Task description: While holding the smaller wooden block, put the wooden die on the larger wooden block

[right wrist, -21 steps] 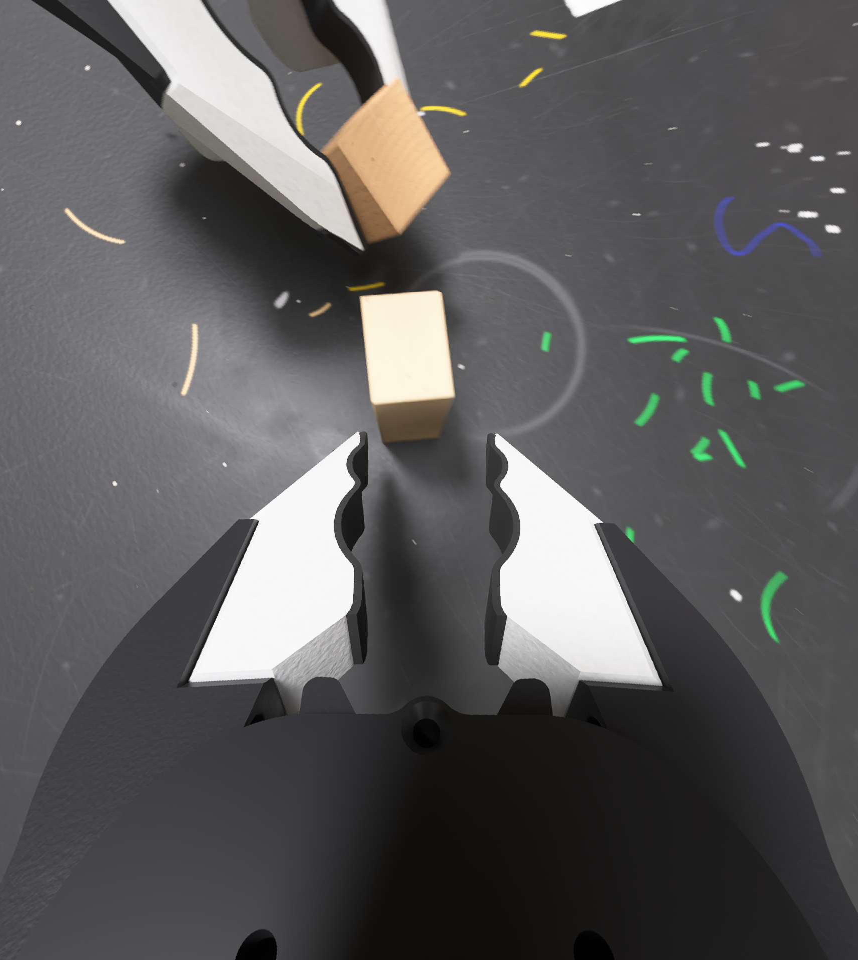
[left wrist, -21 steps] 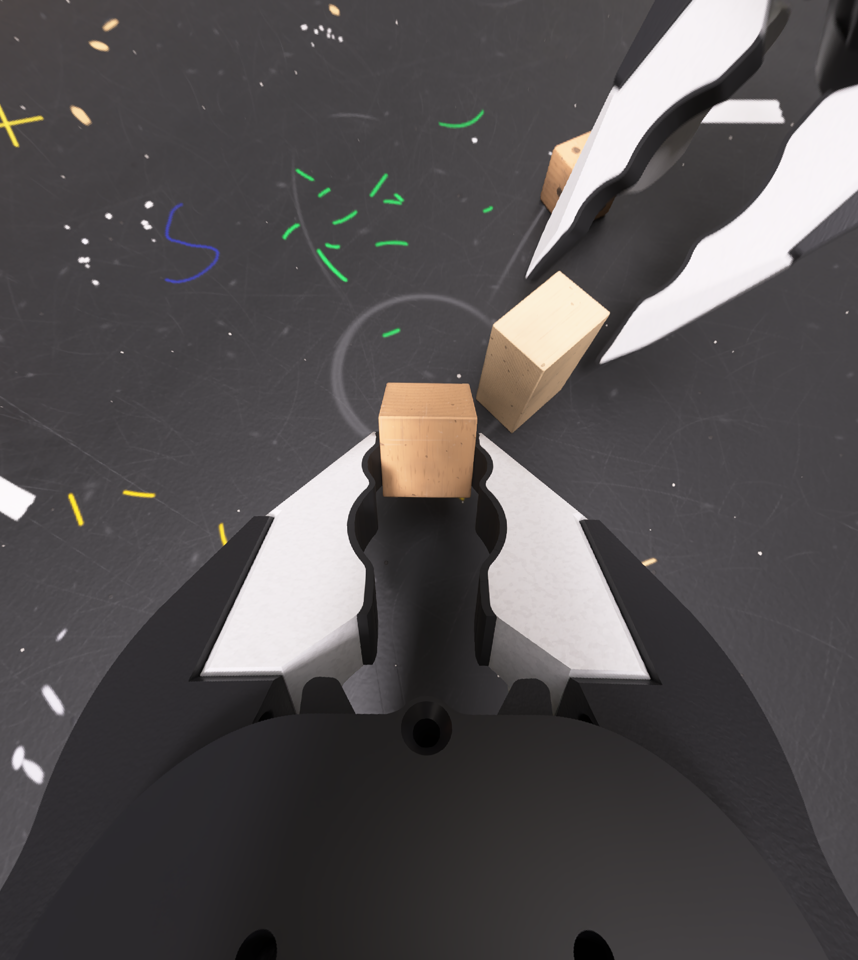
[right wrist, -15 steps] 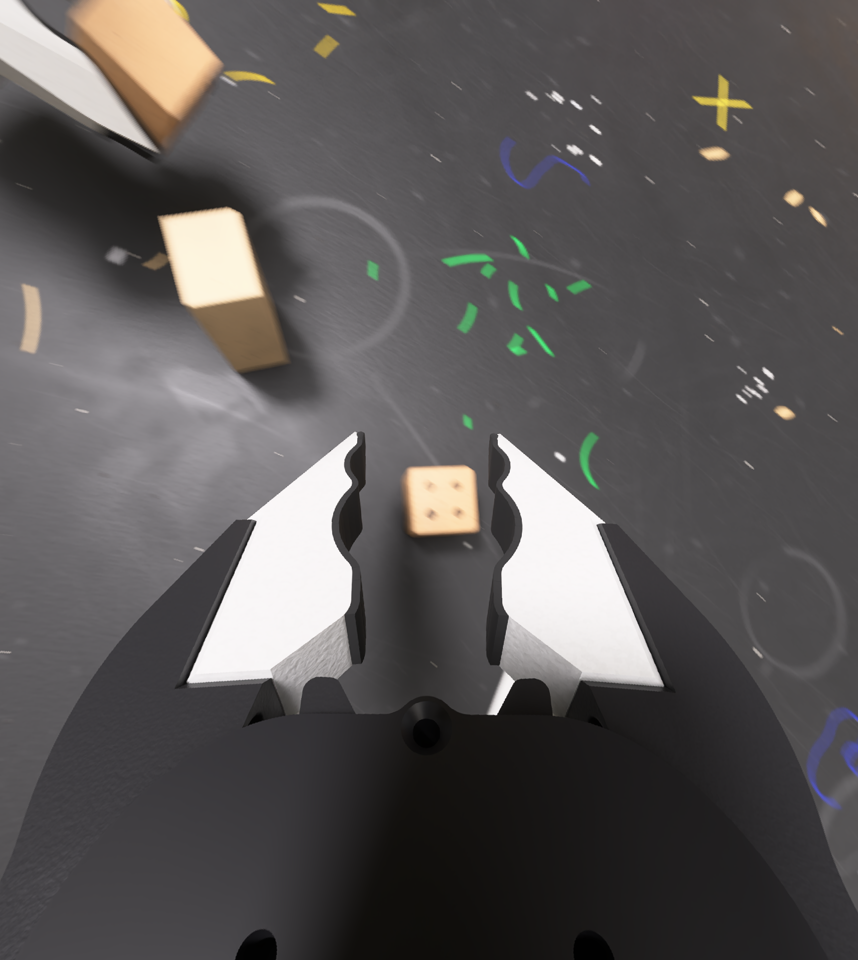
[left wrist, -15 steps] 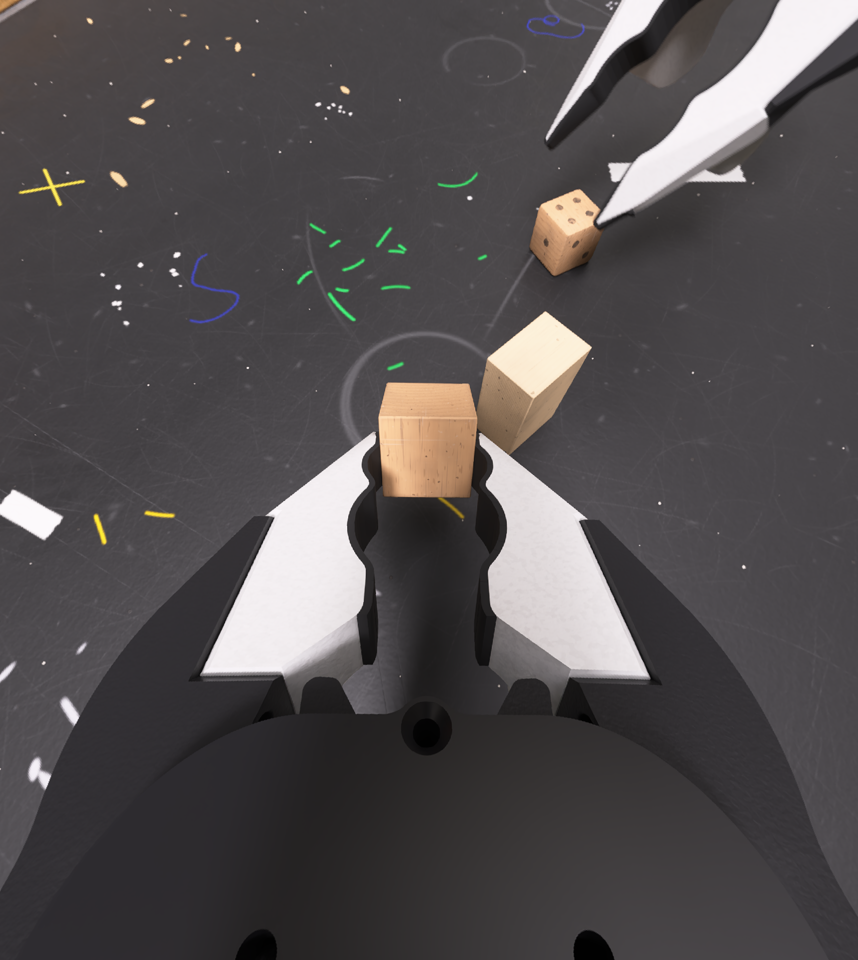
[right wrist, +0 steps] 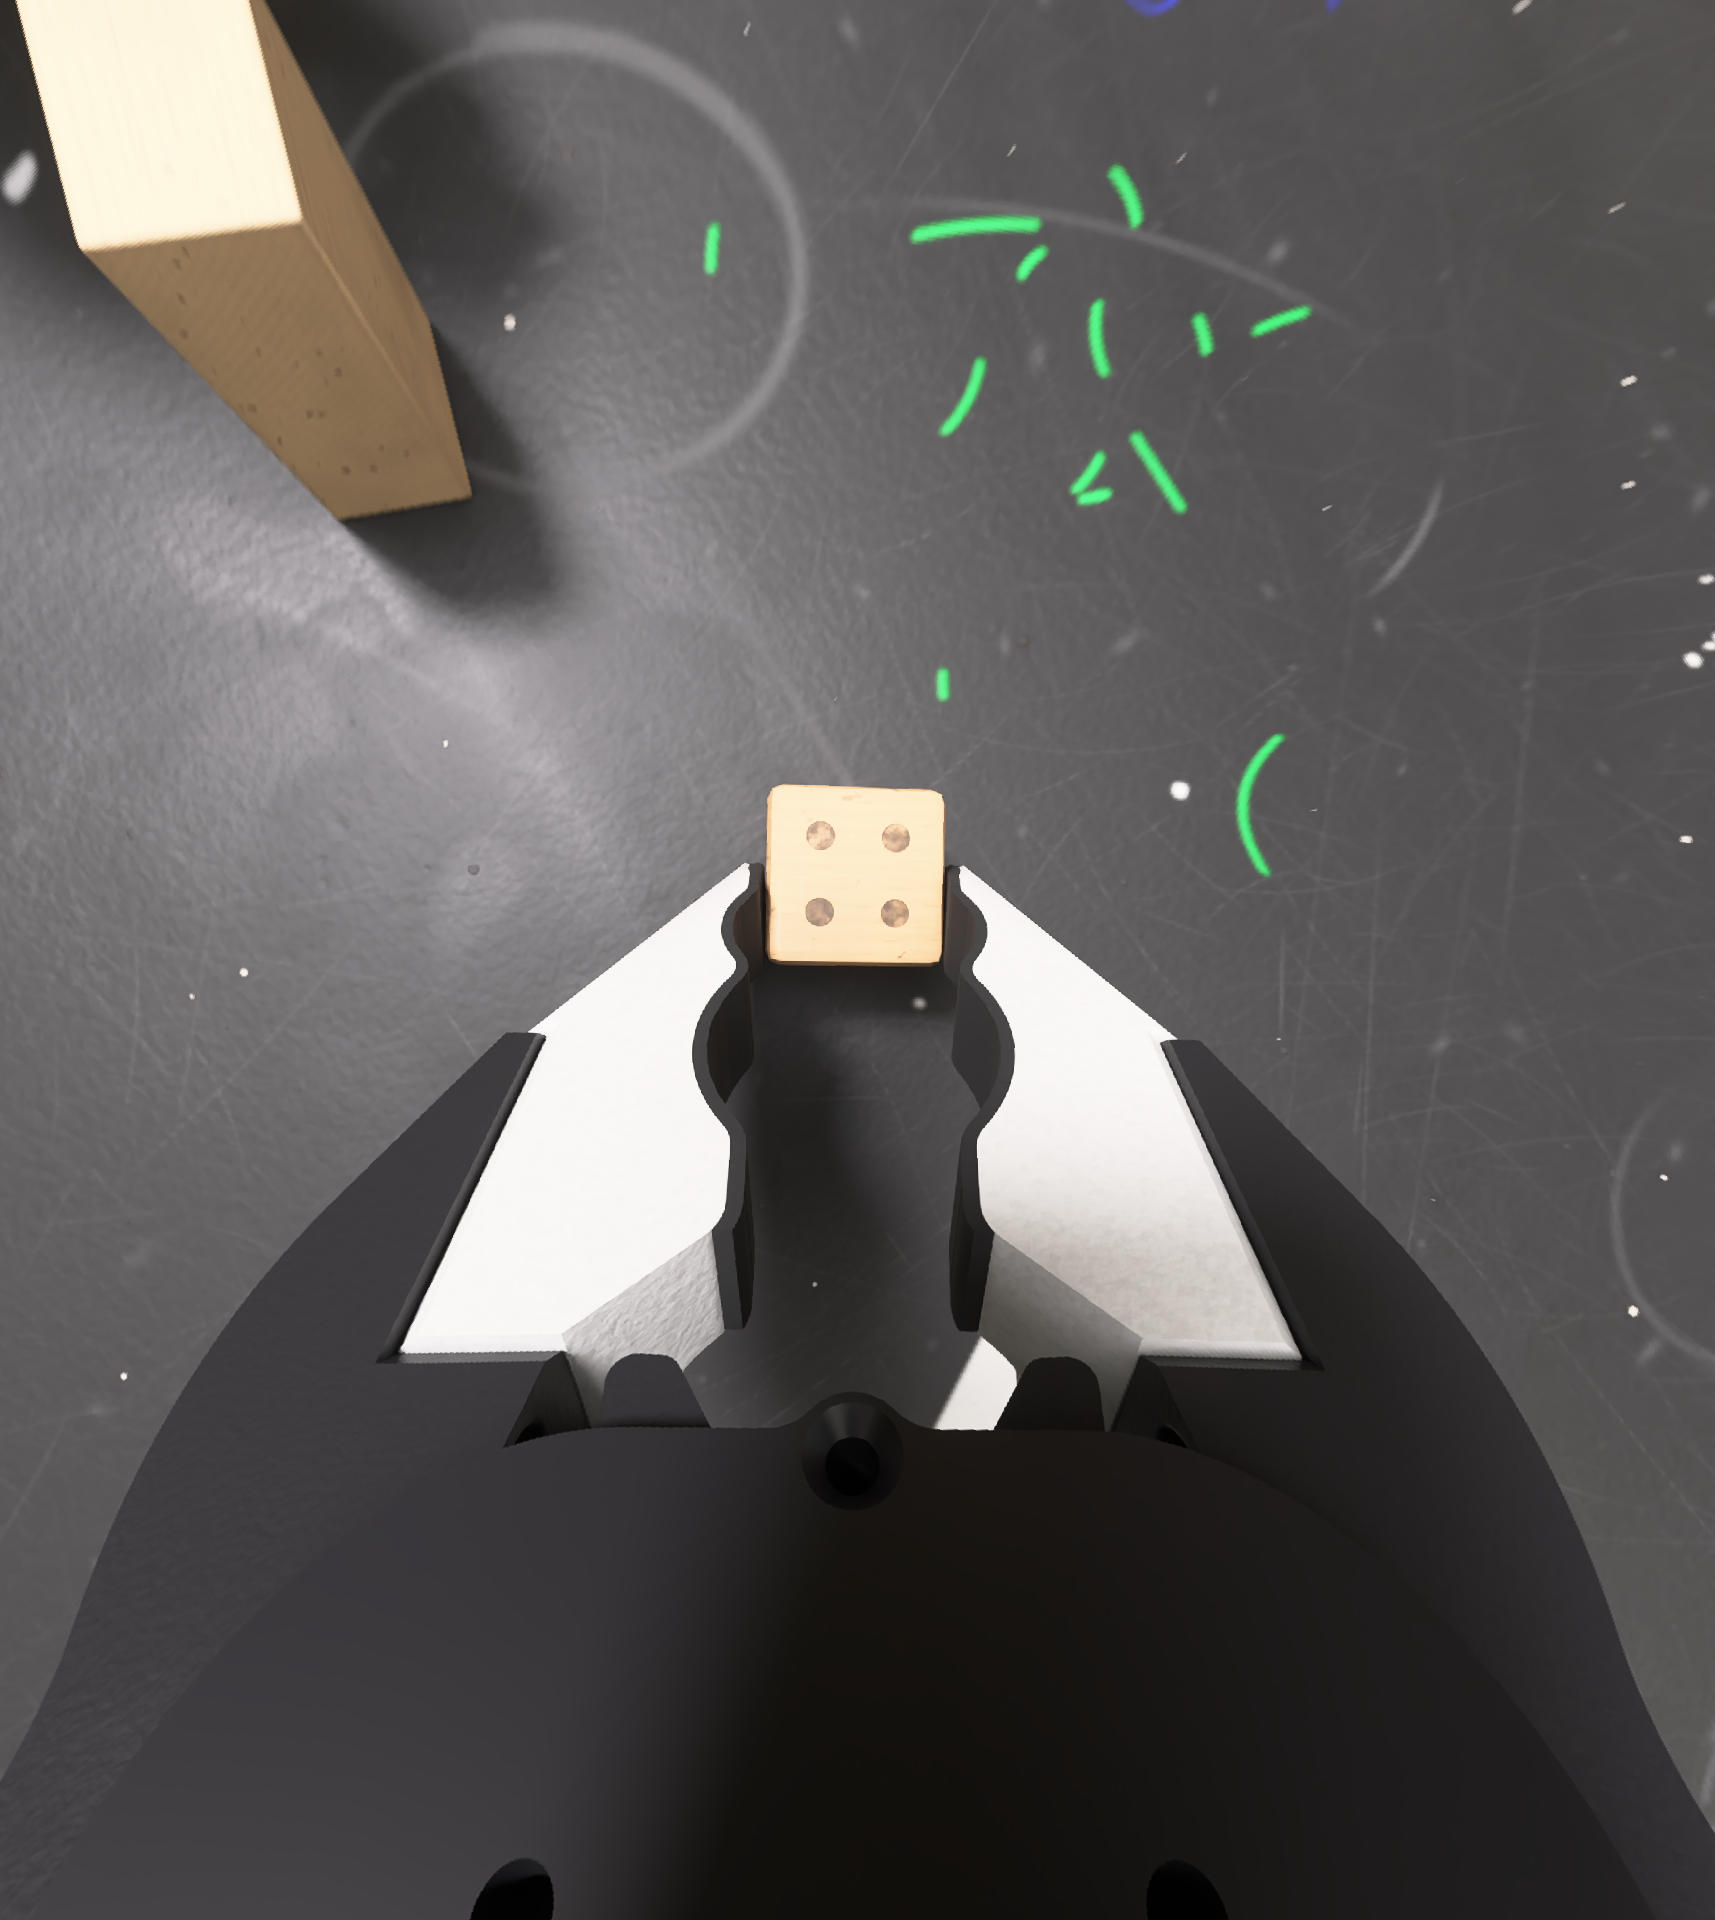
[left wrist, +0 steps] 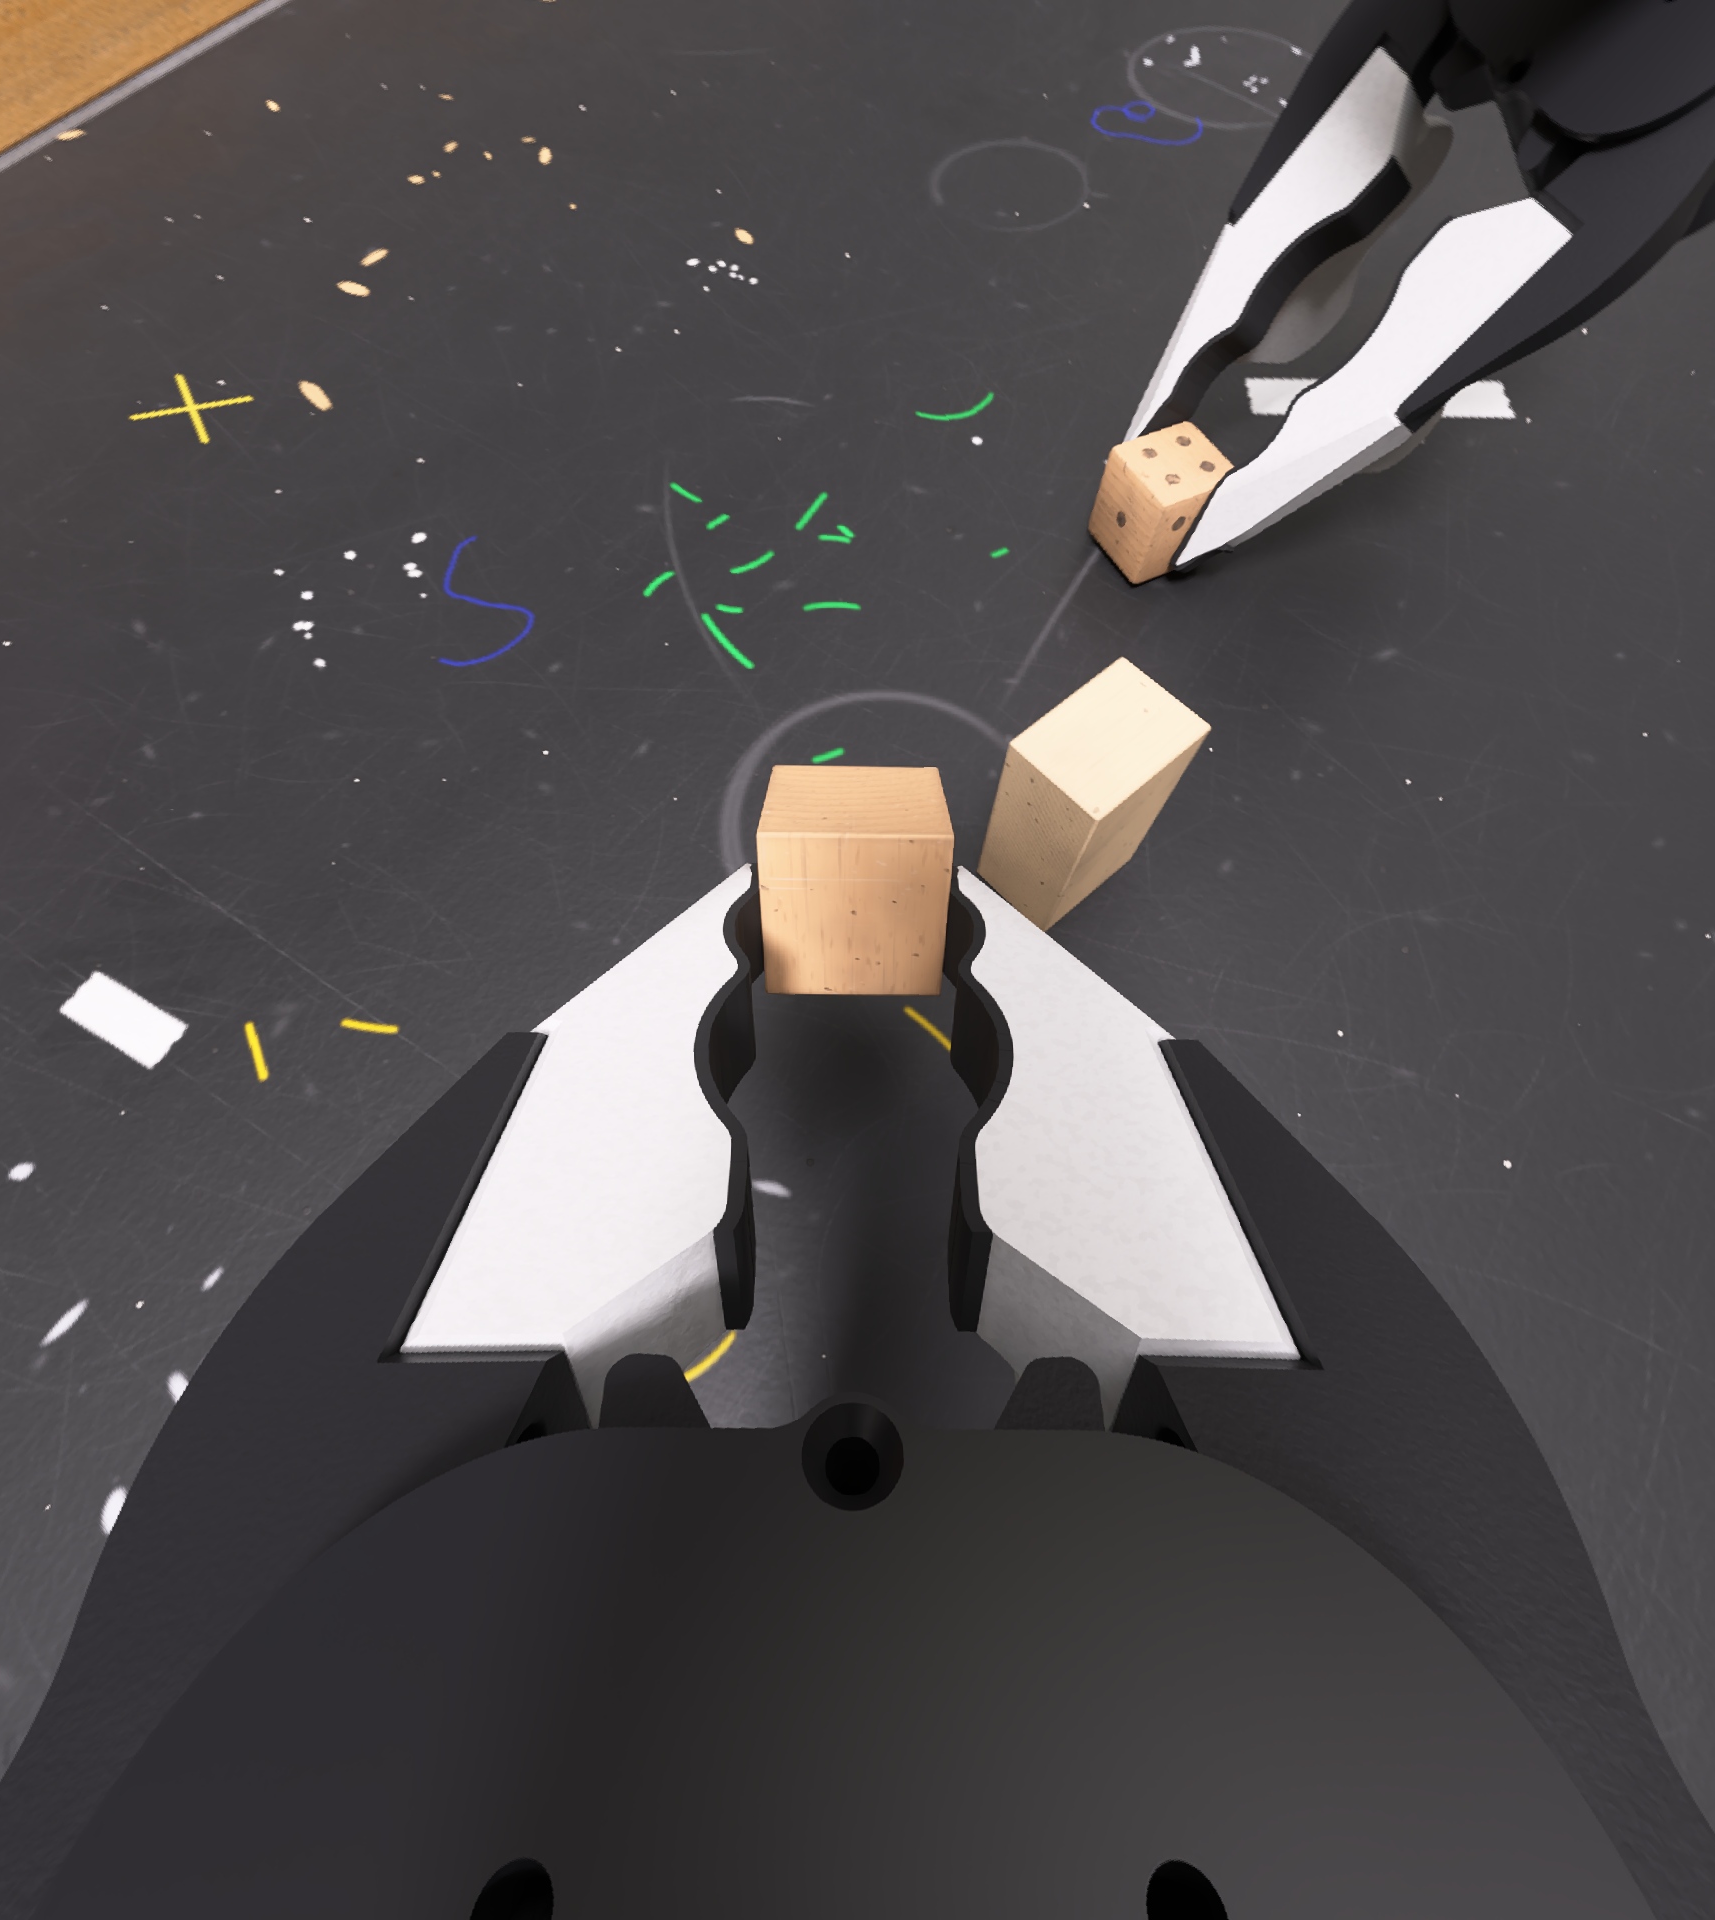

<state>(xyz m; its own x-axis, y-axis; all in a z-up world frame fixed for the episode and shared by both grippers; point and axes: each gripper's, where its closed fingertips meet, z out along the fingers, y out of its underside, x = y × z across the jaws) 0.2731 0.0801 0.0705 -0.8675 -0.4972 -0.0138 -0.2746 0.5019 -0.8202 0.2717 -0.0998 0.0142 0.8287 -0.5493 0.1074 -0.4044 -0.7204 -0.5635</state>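
My left gripper is shut on the smaller wooden block, a tan cube held just above the dark table. The larger wooden block, pale and oblong, stands on the table just right of and beyond it. It also shows in the right wrist view, at the upper left. My right gripper is shut on the wooden die, its four-dot face towards the camera. In the left wrist view the die sits on the table at the far right, with the right gripper around it.
The dark table bears chalk circles, green, yellow and blue scribbles and white specks. A white tape piece lies at the left. A wooden strip borders the far left corner.
My right gripper moved off the larger block to the die, came down around it and closed on it. My left gripper still holds the smaller block and has drawn back a little.
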